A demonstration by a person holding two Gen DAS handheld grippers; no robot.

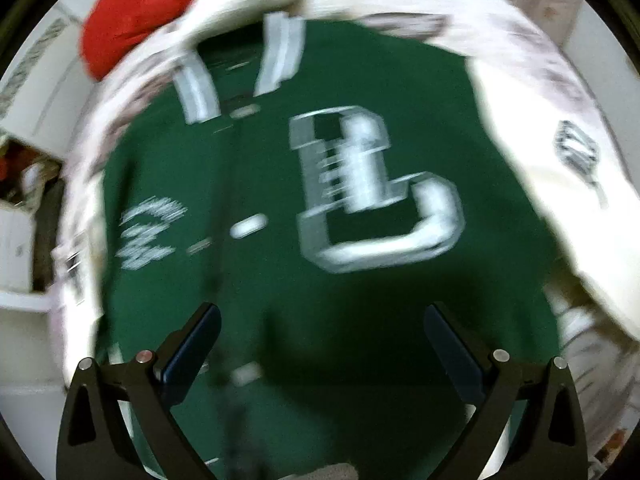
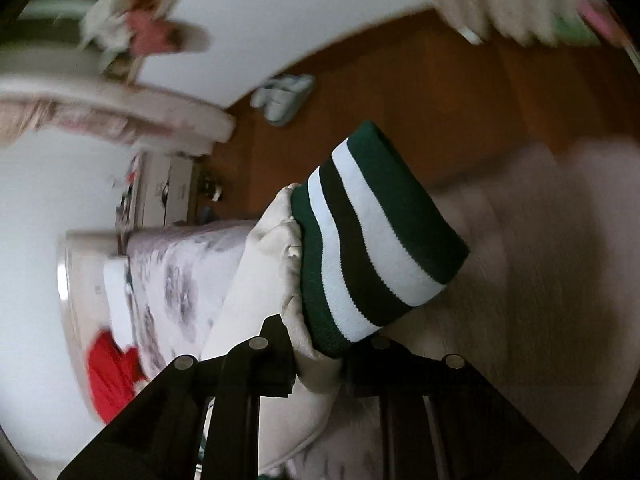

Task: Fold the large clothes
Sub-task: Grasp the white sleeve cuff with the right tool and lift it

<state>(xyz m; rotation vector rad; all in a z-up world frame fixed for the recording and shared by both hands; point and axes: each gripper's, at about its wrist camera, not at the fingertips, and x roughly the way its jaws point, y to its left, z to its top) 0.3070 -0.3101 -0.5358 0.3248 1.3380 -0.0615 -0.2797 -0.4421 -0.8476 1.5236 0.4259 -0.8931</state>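
Observation:
A green varsity jacket [image 1: 360, 300] with a big white letter L, white snaps and a striped collar lies spread front-up on a floral sheet. Its cream sleeve [image 1: 552, 184] lies at the right. My left gripper [image 1: 322, 328] is open and empty above the jacket's lower front. My right gripper [image 2: 320, 354] is shut on the cream sleeve [image 2: 264, 264] just below its green-and-white striped cuff [image 2: 372, 240], which stands up in the air over the bed. The left wrist view is blurred.
A red garment [image 1: 148, 8] lies at the far edge of the floral sheet [image 1: 500, 40]; it also shows in the right wrist view [image 2: 110, 372]. Brown floor [image 2: 420, 92] with pale slippers [image 2: 282, 98] lies beyond the bed. White furniture stands at the left.

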